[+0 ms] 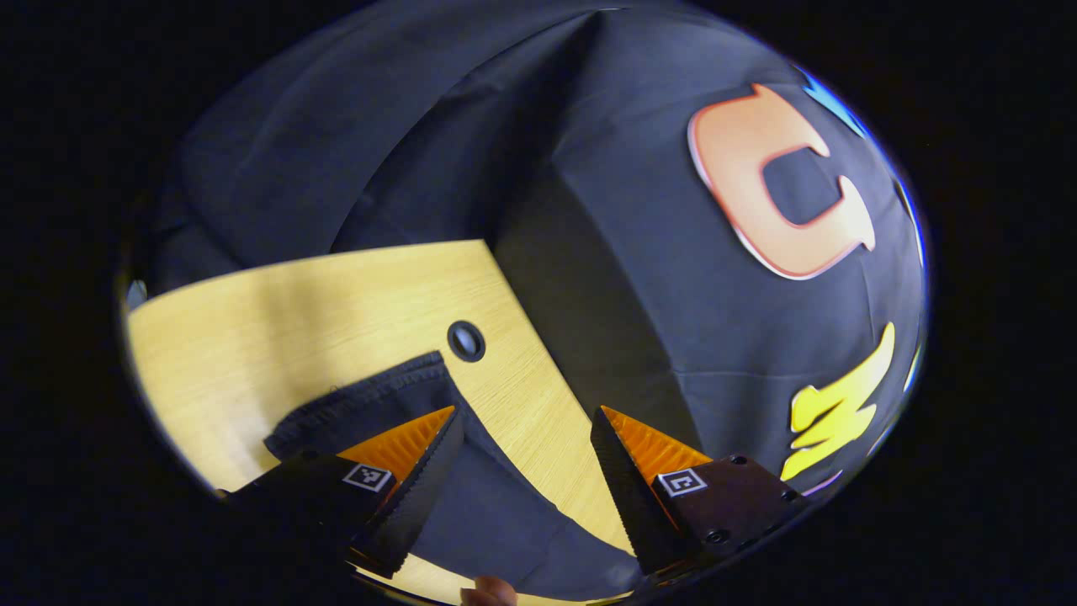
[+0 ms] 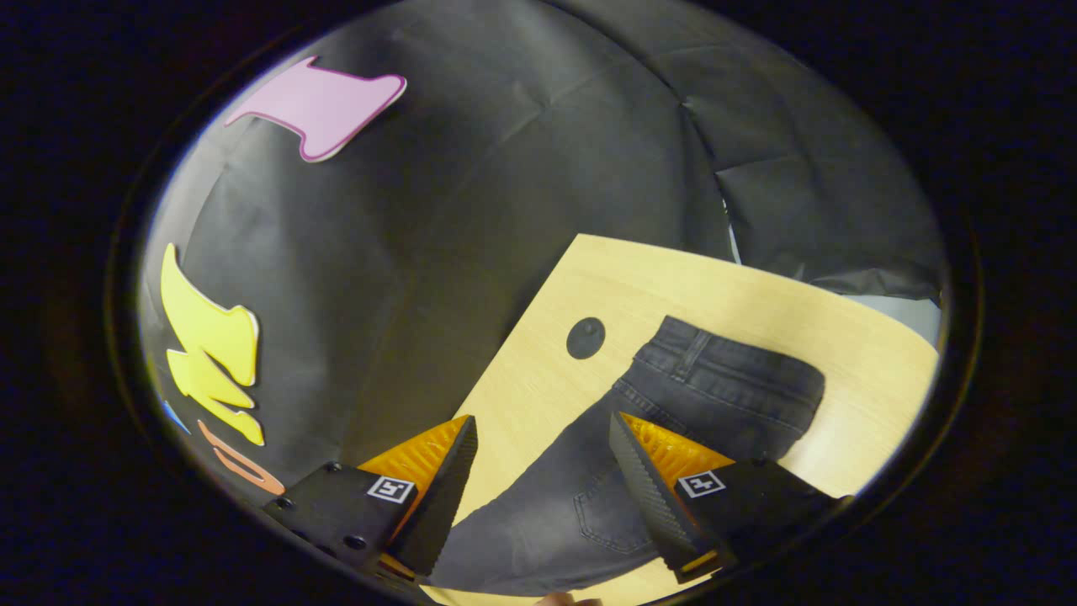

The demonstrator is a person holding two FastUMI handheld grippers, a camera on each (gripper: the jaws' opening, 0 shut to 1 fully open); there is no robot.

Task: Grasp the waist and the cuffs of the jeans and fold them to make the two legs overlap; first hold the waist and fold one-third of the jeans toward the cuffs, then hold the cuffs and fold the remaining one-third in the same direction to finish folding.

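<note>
— Where are the jeans (image 2: 673, 396)?
— Flat on the surface (image 2: 606, 278), waist at the far end, cuff (image 1: 370, 396) near a round hole (image 1: 466, 341).
— The jaws?
— Left gripper (image 1: 526, 425) and right gripper (image 2: 543, 429) hover above, both spread apart, holding nothing.

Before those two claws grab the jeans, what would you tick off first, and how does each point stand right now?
1. Left claw open: ok.
2. Right claw open: ok.
3. Jeans lie on the wooden table: ok.
4. Waistband in sight ahead of the right claw: ok.
5. Cuff in sight ahead of the left claw: ok.
6. The two legs overlap: cannot tell.
</note>
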